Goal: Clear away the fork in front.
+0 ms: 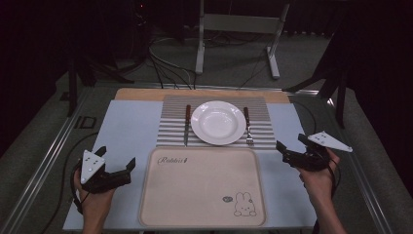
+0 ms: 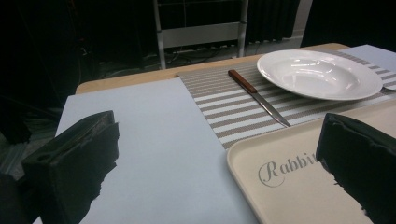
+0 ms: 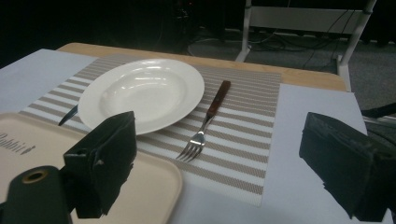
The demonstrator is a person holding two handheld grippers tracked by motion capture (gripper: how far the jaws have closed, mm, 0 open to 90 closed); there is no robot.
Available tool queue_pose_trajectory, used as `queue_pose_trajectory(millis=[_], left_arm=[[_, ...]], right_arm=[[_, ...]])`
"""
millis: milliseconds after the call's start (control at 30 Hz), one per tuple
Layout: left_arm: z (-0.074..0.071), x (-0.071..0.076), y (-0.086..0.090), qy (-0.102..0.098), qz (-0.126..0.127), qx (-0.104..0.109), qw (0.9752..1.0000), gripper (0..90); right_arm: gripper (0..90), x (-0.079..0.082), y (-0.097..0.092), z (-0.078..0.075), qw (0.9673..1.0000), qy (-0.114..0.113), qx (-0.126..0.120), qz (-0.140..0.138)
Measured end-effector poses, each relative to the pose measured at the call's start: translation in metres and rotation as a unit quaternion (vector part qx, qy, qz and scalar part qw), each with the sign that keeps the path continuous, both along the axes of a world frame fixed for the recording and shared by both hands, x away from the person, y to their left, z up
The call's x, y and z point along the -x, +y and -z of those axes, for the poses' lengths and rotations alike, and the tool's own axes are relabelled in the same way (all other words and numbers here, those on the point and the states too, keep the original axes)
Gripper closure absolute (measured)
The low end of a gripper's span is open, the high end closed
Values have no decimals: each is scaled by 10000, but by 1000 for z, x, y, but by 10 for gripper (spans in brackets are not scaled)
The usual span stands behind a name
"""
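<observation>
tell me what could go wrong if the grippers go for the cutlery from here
The knife and fork lie flat against the plate on the mat, so open jaws may nudge the plate or slide off the thin handles. The knife's tip points toward the tray, so the left gripper would approach blade-first. The right gripper may catch the tray's raised rim as it reaches in.

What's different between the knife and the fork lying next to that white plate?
The knife lies left of the plate; the fork lies right of it. The knife ends in a slim, flat pointed blade, while the fork ends in separate prongs. In the high view the knife looks slightly longer than the fork. Both have reddish-brown handles pointing away from the person, and both rest on the striped placemat, roughly parallel.
</observation>
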State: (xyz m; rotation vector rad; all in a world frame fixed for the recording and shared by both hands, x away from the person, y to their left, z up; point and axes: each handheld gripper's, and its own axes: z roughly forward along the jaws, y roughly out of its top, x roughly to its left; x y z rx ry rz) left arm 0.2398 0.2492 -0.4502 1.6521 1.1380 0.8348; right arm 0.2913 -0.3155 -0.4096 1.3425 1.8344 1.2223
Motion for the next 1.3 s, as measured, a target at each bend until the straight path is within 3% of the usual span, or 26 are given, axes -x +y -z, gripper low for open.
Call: queue_pose_trajectory(millis=[567, 1300], left_arm=[[2, -1, -2, 28, -10, -70, 10000, 0], [3, -2, -2, 50, 8, -124, 9999, 0]], right_arm=[[111, -42, 5, -12, 9996, 161, 230, 67], [111, -96, 21, -21, 9983, 470, 310, 154]])
